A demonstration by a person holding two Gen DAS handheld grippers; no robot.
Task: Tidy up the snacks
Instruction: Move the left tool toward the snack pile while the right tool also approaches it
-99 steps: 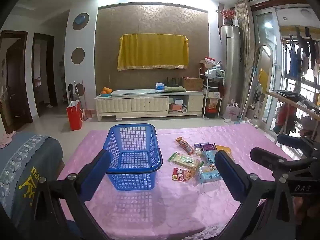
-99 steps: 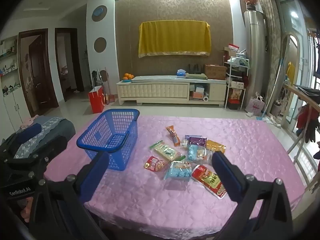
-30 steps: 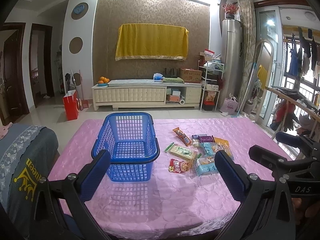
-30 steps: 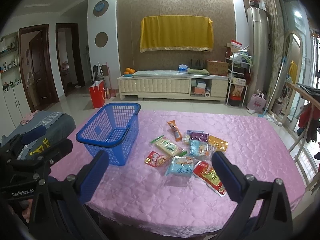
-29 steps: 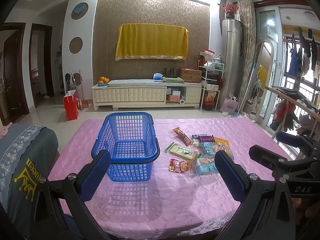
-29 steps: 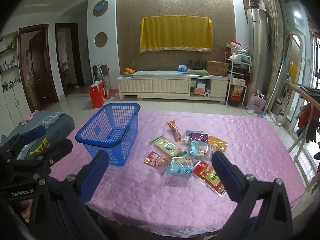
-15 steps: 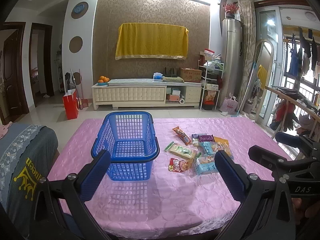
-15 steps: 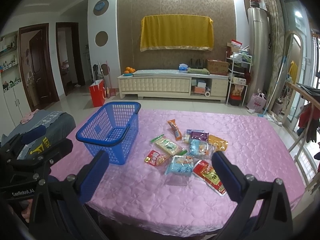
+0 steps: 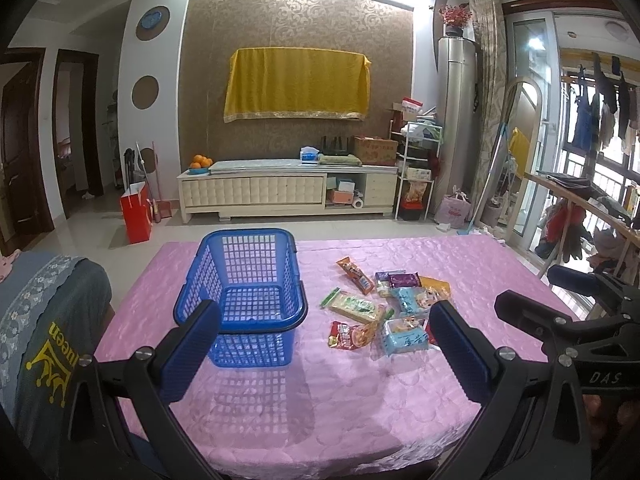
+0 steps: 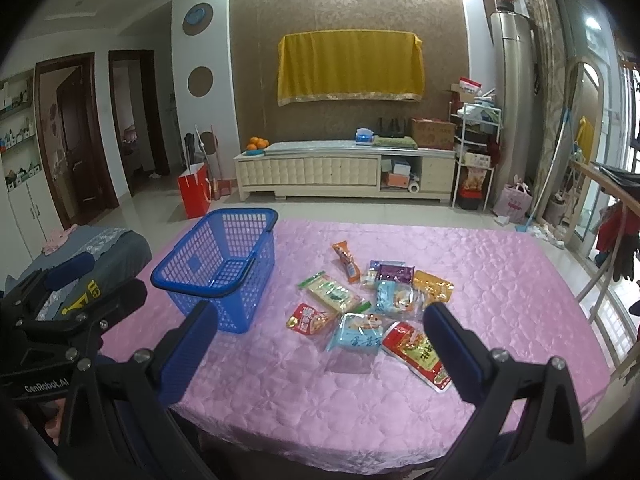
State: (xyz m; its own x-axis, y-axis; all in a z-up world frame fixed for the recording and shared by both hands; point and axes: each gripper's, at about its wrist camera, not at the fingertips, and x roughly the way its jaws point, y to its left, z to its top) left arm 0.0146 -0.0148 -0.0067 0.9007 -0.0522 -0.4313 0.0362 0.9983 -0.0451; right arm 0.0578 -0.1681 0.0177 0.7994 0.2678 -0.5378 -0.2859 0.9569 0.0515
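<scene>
An empty blue plastic basket (image 9: pixel 244 304) (image 10: pixel 224 268) stands on the left part of a pink-covered table (image 9: pixel 304 408) (image 10: pixel 500 280). To its right lies a loose pile of snack packets: a green one (image 10: pixel 334 292), a small red one (image 10: pixel 308 319), a light blue one (image 10: pixel 358 334), a long red one (image 10: pixel 418 354), an orange one (image 10: pixel 346 262). The same pile shows in the left wrist view (image 9: pixel 384 308). My left gripper (image 9: pixel 320 352) is open and empty, above the table's near edge. My right gripper (image 10: pixel 320 350) is open and empty, short of the packets.
A chair with a grey cover (image 9: pixel 44 320) stands at the table's left. Beyond the table are a tiled floor, a cream TV cabinet (image 9: pixel 280 192), a red bag (image 9: pixel 136 218), and a drying rack with clothes (image 9: pixel 592 216) on the right.
Both views have shifted only slightly over the last second; the grippers stay open and hover near the table's front. Basket and packets have not moved.
</scene>
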